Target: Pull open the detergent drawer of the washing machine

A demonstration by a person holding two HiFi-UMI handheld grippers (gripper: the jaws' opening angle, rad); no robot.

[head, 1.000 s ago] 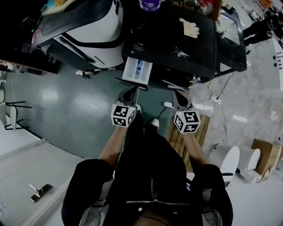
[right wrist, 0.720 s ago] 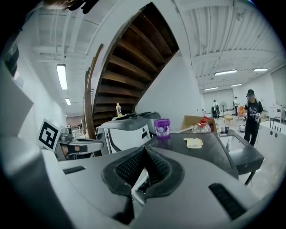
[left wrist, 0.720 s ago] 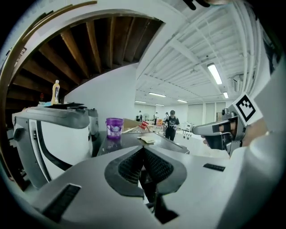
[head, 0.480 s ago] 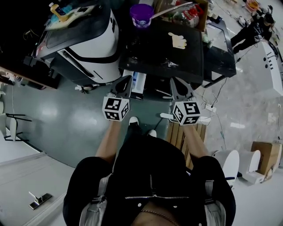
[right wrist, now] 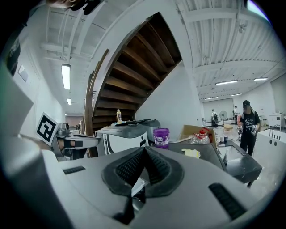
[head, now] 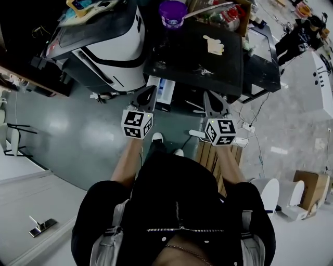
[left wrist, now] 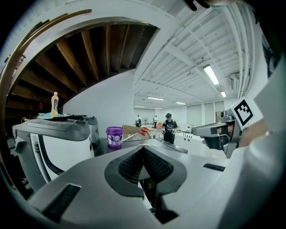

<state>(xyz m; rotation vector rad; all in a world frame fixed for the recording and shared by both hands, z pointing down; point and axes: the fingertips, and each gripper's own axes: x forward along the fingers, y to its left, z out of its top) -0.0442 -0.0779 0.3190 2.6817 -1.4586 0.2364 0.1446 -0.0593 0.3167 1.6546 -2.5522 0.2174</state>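
Note:
The washing machine [head: 197,57] has a black top and stands ahead of me in the head view. Its white detergent drawer [head: 164,88], with a blue part inside, sticks out of the front, pulled open. My left gripper [head: 147,94] hangs shut and empty just left of the drawer, above it. My right gripper [head: 212,100] is shut and empty too, further right in front of the machine. In the left gripper view the left gripper [left wrist: 144,150] has its pads closed together; the right gripper [right wrist: 144,152] shows the same in its own view.
A white and black machine [head: 104,47] stands left of the washer. A purple tub [head: 173,11] and a pale glove [head: 214,45] lie on the washer top. A wooden pallet [head: 218,161] and cables [head: 250,124] lie on the floor at right. A person [head: 302,31] stands far right.
Both grippers have risen from below the drawer's front to about the washer top's height, still shut. The drawer stays pulled out.

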